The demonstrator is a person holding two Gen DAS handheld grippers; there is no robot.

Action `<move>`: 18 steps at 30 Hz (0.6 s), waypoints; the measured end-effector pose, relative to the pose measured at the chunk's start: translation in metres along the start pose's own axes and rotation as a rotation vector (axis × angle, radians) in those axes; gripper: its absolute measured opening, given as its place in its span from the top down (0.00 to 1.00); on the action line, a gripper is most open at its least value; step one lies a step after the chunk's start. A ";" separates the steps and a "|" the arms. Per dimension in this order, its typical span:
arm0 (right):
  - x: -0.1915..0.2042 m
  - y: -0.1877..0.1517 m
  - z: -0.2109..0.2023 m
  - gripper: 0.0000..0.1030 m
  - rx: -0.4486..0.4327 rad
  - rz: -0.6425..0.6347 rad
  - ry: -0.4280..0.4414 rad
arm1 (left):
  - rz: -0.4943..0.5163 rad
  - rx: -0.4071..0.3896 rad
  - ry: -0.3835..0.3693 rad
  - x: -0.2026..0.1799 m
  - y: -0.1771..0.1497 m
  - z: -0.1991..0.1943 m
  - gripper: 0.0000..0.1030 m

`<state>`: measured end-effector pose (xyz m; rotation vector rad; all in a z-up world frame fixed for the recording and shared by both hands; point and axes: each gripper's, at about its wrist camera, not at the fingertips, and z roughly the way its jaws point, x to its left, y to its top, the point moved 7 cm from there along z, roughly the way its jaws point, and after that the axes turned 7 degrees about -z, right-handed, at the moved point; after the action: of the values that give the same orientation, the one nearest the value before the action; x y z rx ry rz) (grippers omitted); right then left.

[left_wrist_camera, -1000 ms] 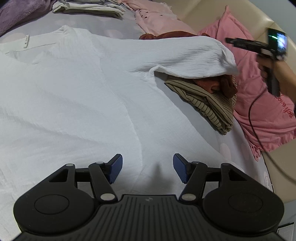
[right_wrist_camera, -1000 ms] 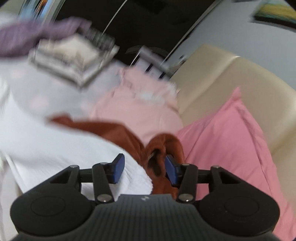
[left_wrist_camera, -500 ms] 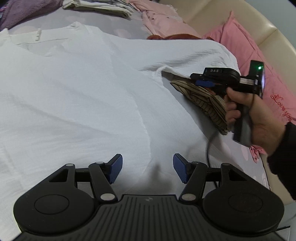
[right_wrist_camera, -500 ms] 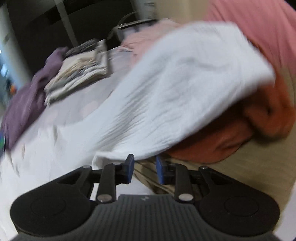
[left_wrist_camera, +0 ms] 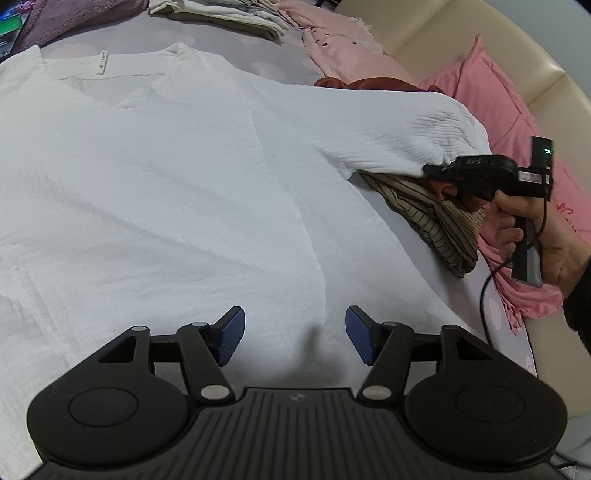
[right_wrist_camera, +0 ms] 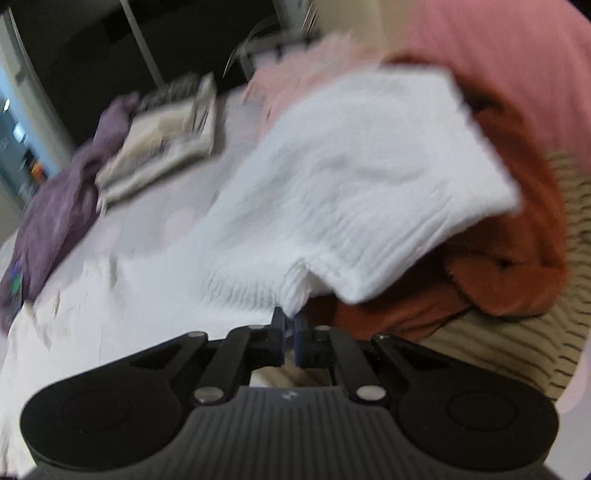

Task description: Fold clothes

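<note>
Pale lilac bedding [left_wrist_camera: 280,70] with faint dots covers the work surface, bounded on the right by a cream padded headboard [left_wrist_camera: 443,33] and a pink pillow [left_wrist_camera: 491,96]. A white crinkle-textured shirt [left_wrist_camera: 166,177] lies spread flat across most of the bedding, collar at the far side, with its right sleeve [left_wrist_camera: 417,136] draped over a heap of clothes. That heap consists of a rust-brown garment [right_wrist_camera: 517,258] and a tan striped garment [left_wrist_camera: 436,218], both just right of the shirt body. At the far edge sit a stack of folded clothes [left_wrist_camera: 221,14], a pink garment [left_wrist_camera: 343,48] and a purple garment [left_wrist_camera: 74,18]. The left gripper [left_wrist_camera: 294,336] hovers over the near hem area of the shirt with its jaws standing wide apart and nothing between the blue pads [left_wrist_camera: 231,332]. The right gripper [right_wrist_camera: 290,326], carried in the person's right hand [left_wrist_camera: 535,232], has just been closing its jaws; they now stand almost together at the lower edge of the sleeve cuff, with white fabric between the tips. The right wrist view is motion-blurred, so the depth of that grip cannot be told.
</note>
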<state>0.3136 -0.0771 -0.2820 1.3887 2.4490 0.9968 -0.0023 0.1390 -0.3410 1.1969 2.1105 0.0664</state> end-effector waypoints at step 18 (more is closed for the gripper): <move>0.147 -0.119 -0.055 0.62 0.057 -0.185 0.214 | -0.173 -0.086 0.295 0.099 -0.045 -0.114 0.43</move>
<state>0.1231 -0.0253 -0.2865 1.0952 2.7201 1.0894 -0.1357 0.2212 -0.3251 0.9977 2.4333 0.2666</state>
